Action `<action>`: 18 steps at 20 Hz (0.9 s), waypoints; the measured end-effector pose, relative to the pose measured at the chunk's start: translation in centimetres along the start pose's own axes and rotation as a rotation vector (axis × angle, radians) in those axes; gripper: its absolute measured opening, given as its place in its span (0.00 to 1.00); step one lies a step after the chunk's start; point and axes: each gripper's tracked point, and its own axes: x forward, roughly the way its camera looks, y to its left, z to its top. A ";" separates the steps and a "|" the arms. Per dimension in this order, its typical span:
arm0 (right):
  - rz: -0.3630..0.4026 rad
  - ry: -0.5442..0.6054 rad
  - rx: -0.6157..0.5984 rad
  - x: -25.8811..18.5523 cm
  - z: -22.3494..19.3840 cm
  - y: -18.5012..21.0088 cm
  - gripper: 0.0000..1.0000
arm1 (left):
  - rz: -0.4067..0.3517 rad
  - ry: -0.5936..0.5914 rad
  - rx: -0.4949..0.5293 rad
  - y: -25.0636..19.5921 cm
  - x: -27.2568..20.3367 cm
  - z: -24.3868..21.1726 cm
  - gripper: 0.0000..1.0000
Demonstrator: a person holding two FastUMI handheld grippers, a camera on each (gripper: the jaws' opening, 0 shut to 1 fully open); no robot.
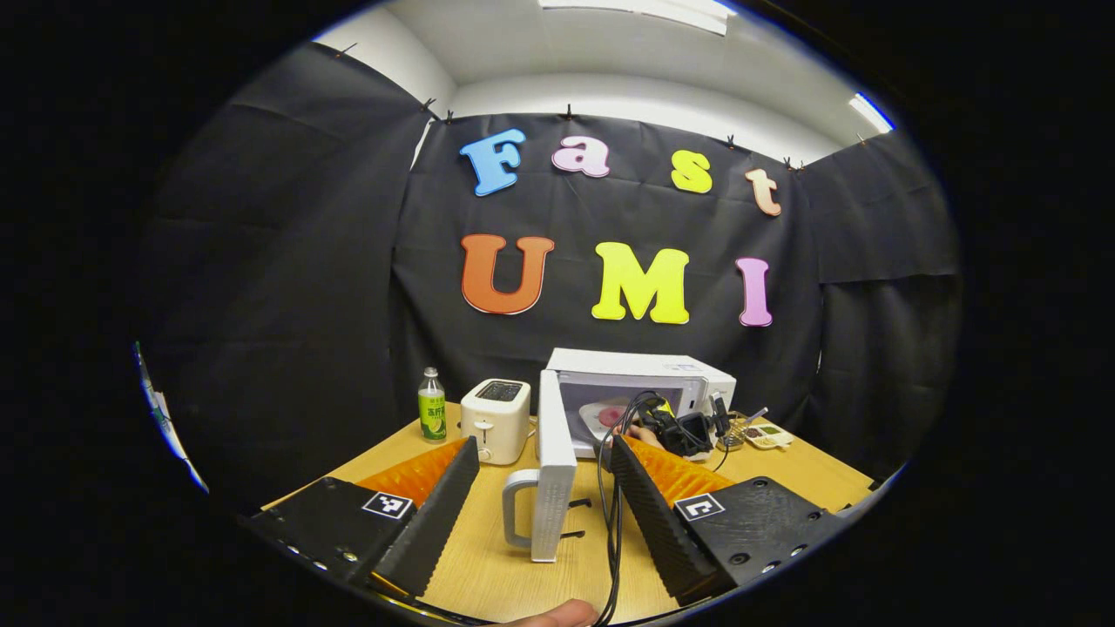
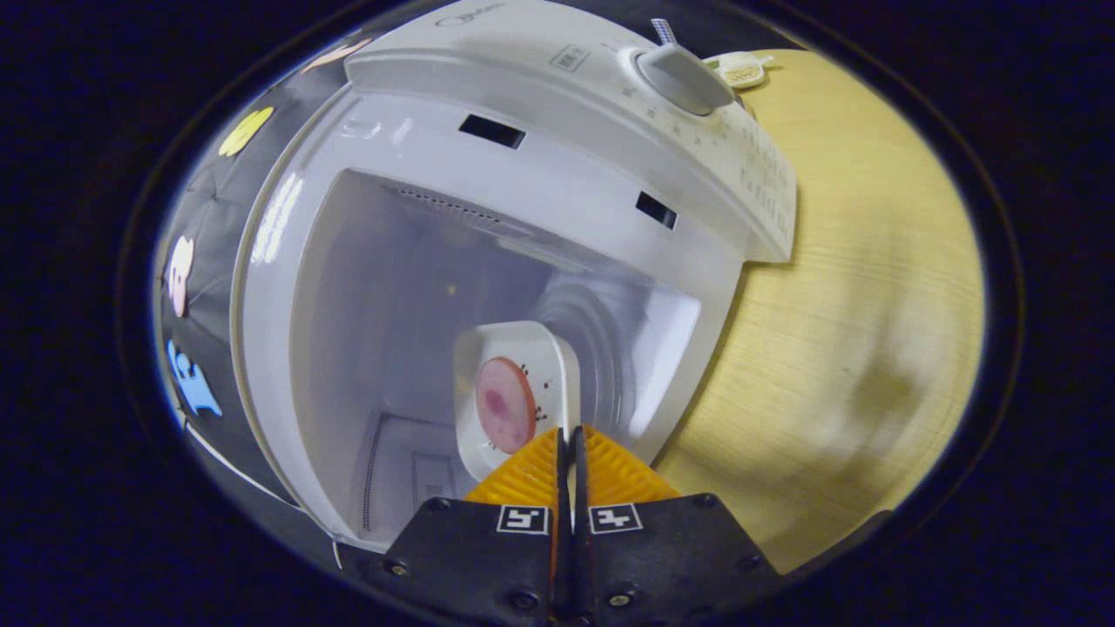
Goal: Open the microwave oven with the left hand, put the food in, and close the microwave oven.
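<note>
Right now the right gripper (image 2: 568, 453) is reaching into the microwave oven (image 2: 540, 174), its two fingers pressed together on the near rim of a white plate (image 2: 549, 348), so it is pinching that edge and carrying the dish by it. On the plate a pink round slice of food (image 2: 505, 403) is lying flat, with small dark specks beside it. Holding the plate by its rim is likely keeping the fingers off the food, and the plate is sitting inside the cavity, close to the front opening; whether it is already resting on the oven floor I cannot tell. In the left gripper view the same right gripper (image 1: 675, 428), with its trailing cables, is working at the mouth of the oven (image 1: 640, 383), and the plate (image 1: 601, 416) is showing just inside.

The left gripper (image 1: 540, 488) is hanging back in front of the oven with its fingers spread wide and empty, framing the open door (image 1: 554, 461) and its handle (image 1: 516, 505) without touching either. That stance looks deliberate: the door is swung fully out, giving the plate a clear path, and the left gripper is waiting near the handle for the closing step.

Left of the oven a toaster (image 1: 496, 418) and a green-labelled bottle (image 1: 431, 405) are standing on the wooden table (image 1: 488, 566), out of the way.
</note>
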 end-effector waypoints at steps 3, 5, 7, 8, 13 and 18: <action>0.044 -0.039 -0.095 0.3 0.4 1.1 0.11 | -0.038 0.011 -0.012 -0.2 0.4 -0.9 0.94; 0.079 -0.066 -0.159 -0.4 0.5 1.8 0.17 | -0.047 0.016 -0.037 0.3 0.5 -1.2 0.93; 0.142 -0.062 -0.195 -1.5 0.2 2.9 0.21 | -0.045 0.019 -0.063 0.8 0.5 -1.4 0.94; 0.143 -0.051 -0.231 -2.6 0.4 2.9 0.41 | -0.039 0.013 -0.066 1.2 0.3 -1.3 0.94; 0.201 -0.039 -0.378 -8.5 1.2 3.0 1.00 | 0.007 -0.033 -0.035 3.6 -1.3 0.4 0.93; 0.277 -0.062 -0.495 -16.1 5.4 2.9 0.99 | 0.017 -0.042 -0.015 4.3 -2.6 1.4 0.94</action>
